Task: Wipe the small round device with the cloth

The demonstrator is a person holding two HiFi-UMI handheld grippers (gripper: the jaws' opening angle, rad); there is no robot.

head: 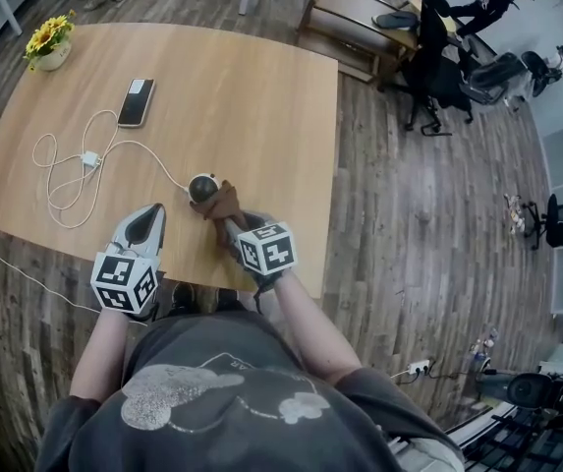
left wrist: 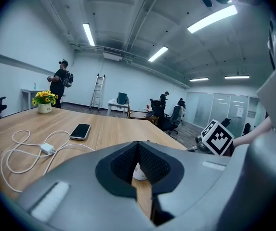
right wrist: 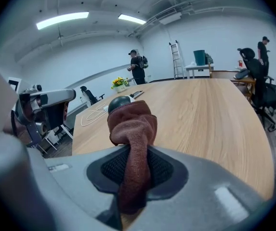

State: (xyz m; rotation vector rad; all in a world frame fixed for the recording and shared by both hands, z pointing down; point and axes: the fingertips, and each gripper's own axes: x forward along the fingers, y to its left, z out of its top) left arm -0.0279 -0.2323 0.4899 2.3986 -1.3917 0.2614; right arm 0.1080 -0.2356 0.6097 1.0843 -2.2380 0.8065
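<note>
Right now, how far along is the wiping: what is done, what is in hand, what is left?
Done: the right gripper is shut on the cloth and has it at the device. In hand: the cloth lies against the device's near side. Left: wiping round the rest; how much is already clean cannot be told. The left gripper is shut and empty.
</note>
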